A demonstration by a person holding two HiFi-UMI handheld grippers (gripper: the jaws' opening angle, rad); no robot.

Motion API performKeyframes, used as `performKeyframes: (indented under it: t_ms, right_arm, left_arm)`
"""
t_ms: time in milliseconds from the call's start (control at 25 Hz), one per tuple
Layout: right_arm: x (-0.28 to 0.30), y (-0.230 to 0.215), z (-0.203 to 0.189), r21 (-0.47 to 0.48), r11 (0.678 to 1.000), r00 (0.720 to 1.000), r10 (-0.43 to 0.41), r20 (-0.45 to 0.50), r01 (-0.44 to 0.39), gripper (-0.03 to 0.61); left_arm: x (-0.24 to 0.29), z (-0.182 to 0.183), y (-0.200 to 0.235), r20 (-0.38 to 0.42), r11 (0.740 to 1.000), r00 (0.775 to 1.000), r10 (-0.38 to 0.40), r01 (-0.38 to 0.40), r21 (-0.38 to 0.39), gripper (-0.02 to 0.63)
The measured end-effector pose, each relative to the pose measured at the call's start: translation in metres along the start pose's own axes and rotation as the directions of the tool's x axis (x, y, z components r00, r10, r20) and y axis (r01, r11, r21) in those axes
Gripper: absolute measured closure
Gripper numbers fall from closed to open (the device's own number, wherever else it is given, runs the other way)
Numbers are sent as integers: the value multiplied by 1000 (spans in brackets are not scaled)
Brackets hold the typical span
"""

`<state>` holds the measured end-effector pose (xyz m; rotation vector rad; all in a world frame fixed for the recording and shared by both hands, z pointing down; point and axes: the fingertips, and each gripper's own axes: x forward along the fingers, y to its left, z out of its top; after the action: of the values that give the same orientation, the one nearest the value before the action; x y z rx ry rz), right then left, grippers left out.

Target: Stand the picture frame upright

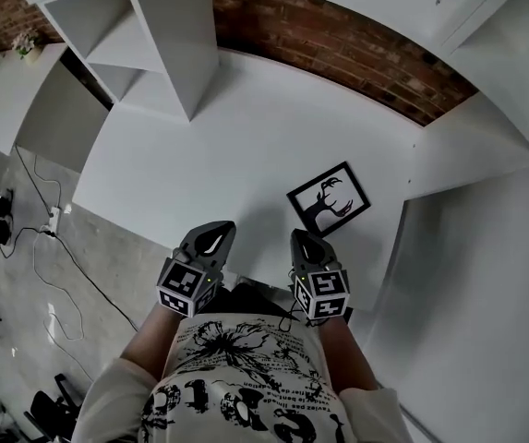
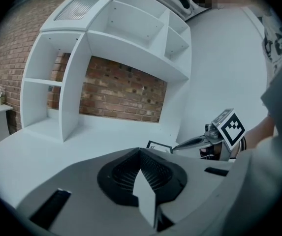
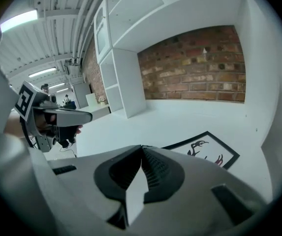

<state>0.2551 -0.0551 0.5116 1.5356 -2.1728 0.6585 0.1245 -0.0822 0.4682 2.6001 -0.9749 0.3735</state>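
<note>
1. Shirt (image 1: 236, 363): white, loose sleeves, with a black flower print and black lettering across the front.
2. Left hand-held gripper (image 1: 215, 229): grey moulded shell with a tapered nose and a dark recess on top.
3. Right hand-held gripper (image 1: 299, 238): same grey shell and shape.
4. Left cube (image 1: 186, 286) and right cube (image 1: 324, 293): black-and-white square markers on white faces.
5. Ribbed lining (image 2: 153, 173) inside the shells: black.

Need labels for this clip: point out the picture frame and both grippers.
picture frame (image 1: 330, 199): head view, on the print at its middle.
left gripper (image 1: 214, 231): head view, at its shut fingers' tips.
right gripper (image 1: 301, 238): head view, at its shut fingers' tips.
</note>
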Motion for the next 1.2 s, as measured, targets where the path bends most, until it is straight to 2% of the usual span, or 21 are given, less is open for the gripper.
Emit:
performKeyframes:
  t_ms: [80,200,400,600,720,760,920,1080,1200]
  right_arm:
    - [13,-9,-9,10,1000,999,-13,-44,13,571]
    - [33,-24,-21,-5,999,994,-42,-105,41,498]
    - [60,-49,-43,-133,987,966,-117,-229,88,425]
    - [82,-68,-60,-233,968,915,-175,-364,92,424]
    - [89,-73,-62,-259,960,892,-210,-400,110,428]
    - [90,-75,-62,-276,954,884,-228,-407,119,450]
    - [96,-76,-60,-378,918,857,-288,-428,120,488]
    - [96,-69,-61,-469,877,857,-322,-401,110,502]
    - [96,-62,-62,-455,884,860,-313,-402,109,502]
  left_arm:
    - [6,-5,10,-9,1000,1000,6,-7,-8,604]
    - [14,-12,23,-25,1000,1000,12,-13,-20,604]
    - [23,-26,39,-59,999,998,19,-21,-30,604]
    - [31,-39,47,-90,999,996,-3,-2,-50,604]
    - [31,-48,52,-116,998,993,-14,8,-58,604]
    - [31,-49,53,-122,998,992,-18,11,-58,604]
    - [30,-51,62,-134,999,991,-25,19,-45,604]
    - [17,-56,67,-148,998,988,-31,24,-53,604]
    - [6,-52,68,-137,998,990,-44,38,-45,604]
